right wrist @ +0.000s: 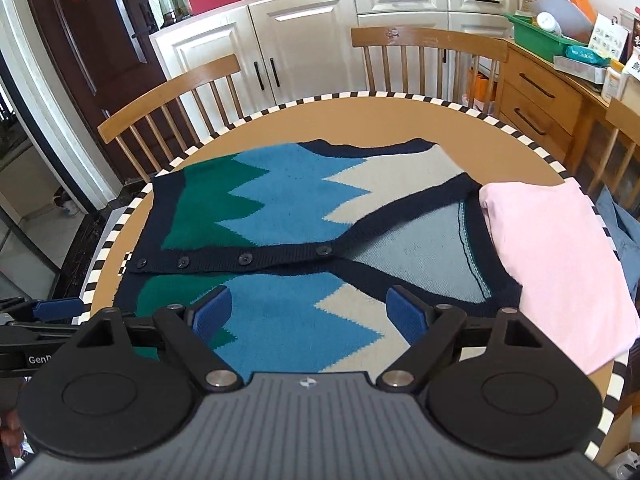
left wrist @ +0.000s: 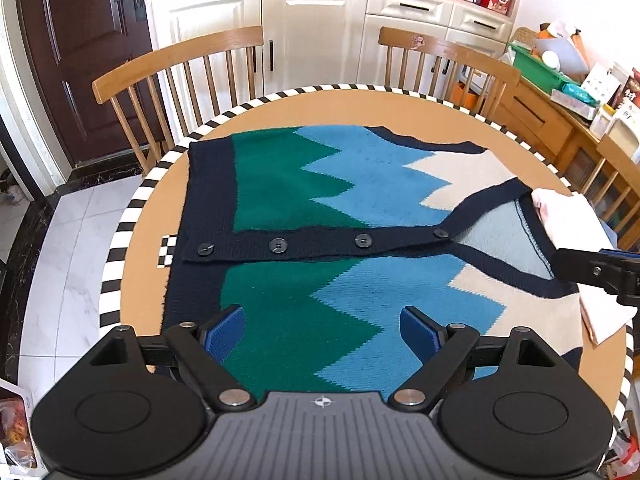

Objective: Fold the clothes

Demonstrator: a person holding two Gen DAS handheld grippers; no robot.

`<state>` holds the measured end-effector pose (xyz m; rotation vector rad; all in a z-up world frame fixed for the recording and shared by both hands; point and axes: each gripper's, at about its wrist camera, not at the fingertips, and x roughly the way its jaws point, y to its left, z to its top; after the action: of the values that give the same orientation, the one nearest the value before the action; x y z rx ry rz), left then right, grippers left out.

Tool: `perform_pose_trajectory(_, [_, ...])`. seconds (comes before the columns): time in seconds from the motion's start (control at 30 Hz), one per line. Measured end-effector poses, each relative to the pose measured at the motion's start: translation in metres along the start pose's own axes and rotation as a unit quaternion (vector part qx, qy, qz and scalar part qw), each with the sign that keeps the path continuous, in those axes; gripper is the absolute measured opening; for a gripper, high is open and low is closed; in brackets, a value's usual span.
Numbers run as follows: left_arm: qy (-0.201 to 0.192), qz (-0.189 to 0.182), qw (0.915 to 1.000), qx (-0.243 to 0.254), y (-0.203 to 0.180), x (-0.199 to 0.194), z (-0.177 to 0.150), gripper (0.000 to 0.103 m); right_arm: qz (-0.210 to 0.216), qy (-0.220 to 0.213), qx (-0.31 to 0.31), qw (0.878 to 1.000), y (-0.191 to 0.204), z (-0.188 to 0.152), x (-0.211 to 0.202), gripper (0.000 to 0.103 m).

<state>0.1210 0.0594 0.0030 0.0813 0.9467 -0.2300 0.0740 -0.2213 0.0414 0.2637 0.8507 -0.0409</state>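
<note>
A knit vest point(left wrist: 304, 200) with green, blue and cream zigzags, navy trim and several buttons lies flat on the round table point(left wrist: 144, 264); it also shows in the right wrist view point(right wrist: 280, 216). My left gripper point(left wrist: 322, 330) is open over the vest's near green and blue panel, holding nothing. My right gripper point(right wrist: 308, 314) is open over the near blue and cream panel, holding nothing. The right gripper's body shows at the right edge of the left wrist view point(left wrist: 600, 272). A blue finger of the left gripper point(right wrist: 56, 307) shows at the left edge of the right wrist view.
A folded pink garment point(right wrist: 560, 256) lies at the right of the table, against the vest's collar. Two wooden chairs point(right wrist: 168, 96) point(right wrist: 428, 52) stand behind the table. White cabinets point(right wrist: 304, 36) and a cluttered wooden sideboard point(right wrist: 552, 96) are beyond. The table's rim point(right wrist: 108, 248) is striped black and white.
</note>
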Motion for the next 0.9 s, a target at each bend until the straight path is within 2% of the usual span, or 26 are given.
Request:
perform_pose_trajectory(0.47, [0.03, -0.001, 0.9996, 0.002, -0.024, 0.031, 0.001, 0.087, -0.001, 0.037, 0.012, 0.999, -0.035, -0.004, 0.022, 0.086])
perform_pose_trajectory(0.7, [0.051, -0.002, 0.9985, 0.017, -0.024, 0.052, -0.022, 0.091, -0.006, 0.041, 0.035, 0.999, -0.074, -0.025, 0.024, 0.086])
perform_pose_trajectory(0.83, [0.047, -0.045, 0.9973, -0.035, 0.006, 0.057, -0.047, 0.091, -0.005, 0.049, 0.099, 0.994, -0.122, -0.053, 0.023, 0.086])
perform_pose_trajectory(0.9, [0.046, -0.051, 0.9956, -0.065, 0.022, 0.058, -0.059, 0.091, -0.006, 0.059, 0.139, 0.989, -0.147, -0.068, 0.023, 0.084])
